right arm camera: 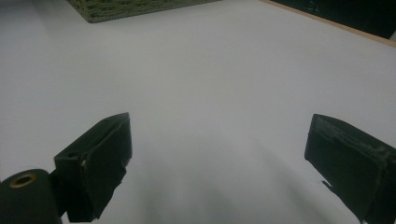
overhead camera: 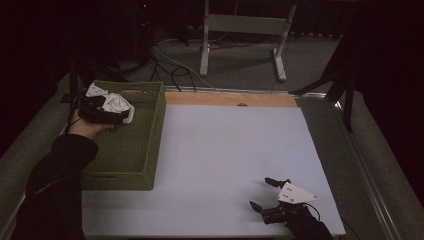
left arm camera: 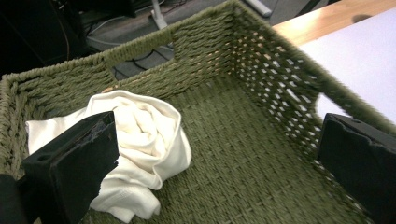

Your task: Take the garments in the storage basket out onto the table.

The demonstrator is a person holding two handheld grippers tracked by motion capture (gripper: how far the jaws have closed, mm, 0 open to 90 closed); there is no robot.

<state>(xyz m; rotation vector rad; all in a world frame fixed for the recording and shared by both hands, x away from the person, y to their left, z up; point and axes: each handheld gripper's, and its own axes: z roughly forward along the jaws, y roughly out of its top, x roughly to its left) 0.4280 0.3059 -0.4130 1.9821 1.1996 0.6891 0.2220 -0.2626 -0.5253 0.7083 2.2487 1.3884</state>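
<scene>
We see the white cloth (left arm camera: 140, 154) lying crumpled on the woven floor of the green basket (left arm camera: 243, 154), in the far corner by the wall that carries the handle slot. In the left gripper view it lies just ahead of and partly behind one jaw, the one at that view's left; whether that jaw touches the fabric we cannot tell, and the other jaw stands well apart from it, near the opposite basket wall. So the left gripper (left arm camera: 215, 154) is spread wide with nothing clamped, and it hangs inside the basket over the cloth. From the high view we find the left gripper (overhead camera: 100, 111) at the far left part of the basket (overhead camera: 145, 150), with the cloth (overhead camera: 116, 102) bunched at its tip. Well apart from all this, the right gripper (overhead camera: 267, 194) hovers low over the bare white table (overhead camera: 225, 150), jaws wide and holding nothing. In its own view the right gripper (right arm camera: 219, 144) looks across the table (right arm camera: 210, 70) toward a basket corner (right arm camera: 126, 8) far ahead.
</scene>
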